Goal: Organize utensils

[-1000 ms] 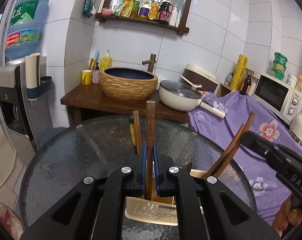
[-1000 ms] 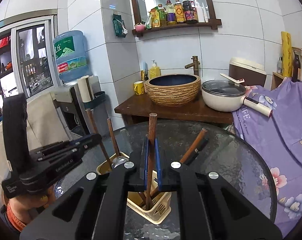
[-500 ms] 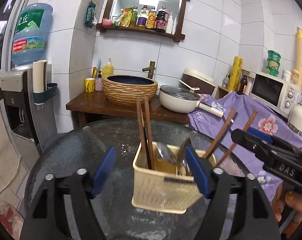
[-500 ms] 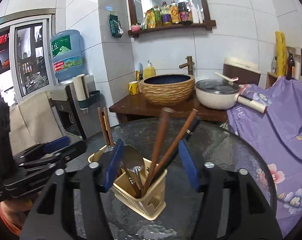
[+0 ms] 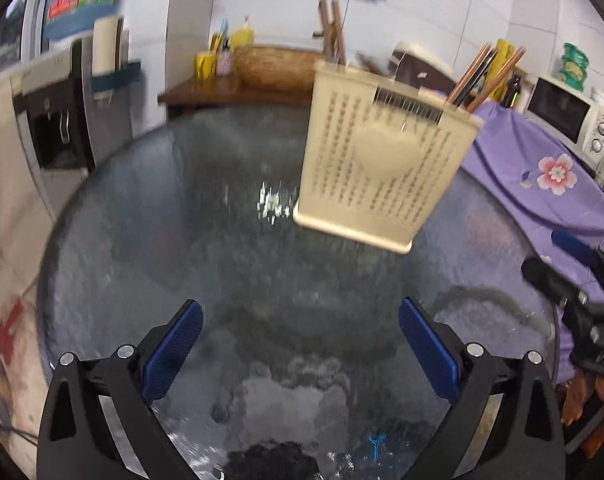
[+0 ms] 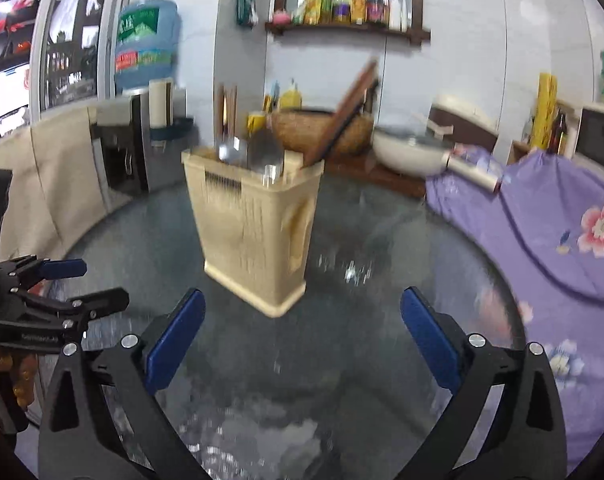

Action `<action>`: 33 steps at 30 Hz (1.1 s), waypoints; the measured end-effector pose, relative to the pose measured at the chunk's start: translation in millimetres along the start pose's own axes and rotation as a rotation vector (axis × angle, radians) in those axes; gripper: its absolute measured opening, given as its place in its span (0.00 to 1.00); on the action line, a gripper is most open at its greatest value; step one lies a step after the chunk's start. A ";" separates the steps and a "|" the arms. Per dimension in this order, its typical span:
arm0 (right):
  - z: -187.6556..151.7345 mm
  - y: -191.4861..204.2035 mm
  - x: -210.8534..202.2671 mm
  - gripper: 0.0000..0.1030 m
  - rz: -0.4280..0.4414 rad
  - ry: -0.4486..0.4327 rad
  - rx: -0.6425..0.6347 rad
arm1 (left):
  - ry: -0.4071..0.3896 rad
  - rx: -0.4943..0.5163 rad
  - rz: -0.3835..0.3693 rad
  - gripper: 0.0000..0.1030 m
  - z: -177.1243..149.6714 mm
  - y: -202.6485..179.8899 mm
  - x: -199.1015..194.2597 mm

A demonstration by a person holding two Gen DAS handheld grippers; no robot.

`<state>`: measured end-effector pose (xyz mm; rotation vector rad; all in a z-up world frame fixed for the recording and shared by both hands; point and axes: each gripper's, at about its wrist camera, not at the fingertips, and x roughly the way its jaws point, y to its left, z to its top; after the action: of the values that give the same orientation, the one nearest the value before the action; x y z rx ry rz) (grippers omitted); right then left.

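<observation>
A cream perforated utensil basket [image 5: 381, 168] [image 6: 258, 232] stands upright on the round glass table [image 5: 182, 220] [image 6: 381, 280]. Out of it stick a pair of chopsticks [image 5: 329, 28] [image 6: 228, 104], wooden handles [image 5: 489, 76] [image 6: 345, 112] and metal spoons [image 6: 254, 152]. My left gripper [image 5: 300, 316] is low over the glass, short of the basket; its jaws are opening wide and nothing is between them. My right gripper [image 6: 302, 300] is the same on the basket's other side, its jaws opening with nothing between them. Each gripper also shows in the other's view: right gripper [image 5: 557, 260], left gripper [image 6: 102, 282].
Behind the table a wooden counter [image 5: 222, 88] carries a woven basin [image 6: 321, 128] and a white pan [image 6: 405, 148]. A water dispenser [image 5: 62, 120] stands at the left. A purple flowered cloth [image 5: 541, 168] and a microwave [image 5: 569, 116] are at the right.
Both grippers went from shut on wooden utensil handles above the basket to wide open. The utensils stay in the basket. Both grippers dropped and drew back from it.
</observation>
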<state>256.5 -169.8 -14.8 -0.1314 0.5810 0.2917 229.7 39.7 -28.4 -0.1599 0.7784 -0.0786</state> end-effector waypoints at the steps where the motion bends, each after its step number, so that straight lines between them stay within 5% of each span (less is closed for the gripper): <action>1: -9.5 0.1 7.2 0.94 -0.001 0.037 0.009 | 0.026 -0.008 0.012 0.94 -3.6 0.3 7.3; 12: -47.9 -2.8 69.0 0.94 -0.085 0.301 0.009 | 0.127 -0.005 0.131 0.94 -13.5 -9.6 45.4; 15: -44.4 -2.4 71.8 0.94 -0.092 0.315 0.018 | 0.157 0.043 0.190 0.95 -11.1 -17.1 55.1; 33: -33.6 -13.4 99.0 0.96 -0.042 0.340 0.100 | 0.151 0.054 0.186 0.95 -8.4 -21.2 61.1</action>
<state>321.9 -166.3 -97.4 -0.0967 0.9279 0.2001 266.9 9.9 -72.9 -0.0297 0.9376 0.0653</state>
